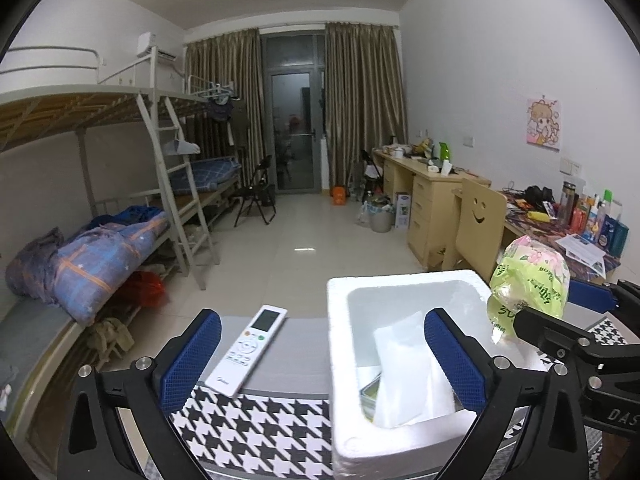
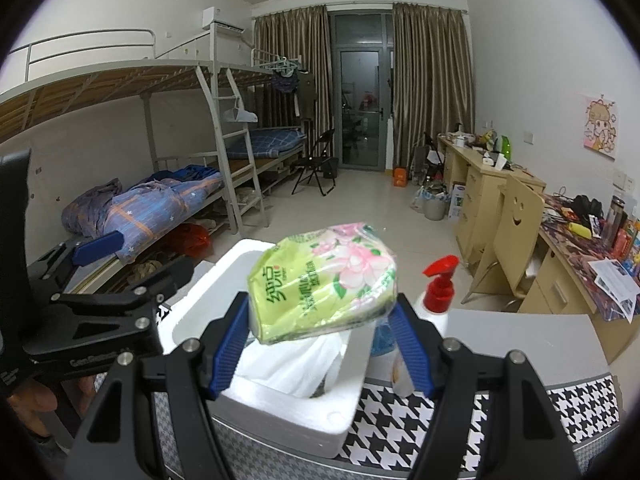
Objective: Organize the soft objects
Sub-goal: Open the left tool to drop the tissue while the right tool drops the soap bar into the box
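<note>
Right gripper, frame centre, pinches the green tissue pack; lower it squarely into the foam box before releasing. Left gripper gapes wide, empty.

Green floral tissue pack held above white foam box — white packet inside.

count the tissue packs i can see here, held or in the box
1 tissue pack, clamped in the right gripper above the foam box. Only white bags show inside; more may be hidden beneath.
</note>
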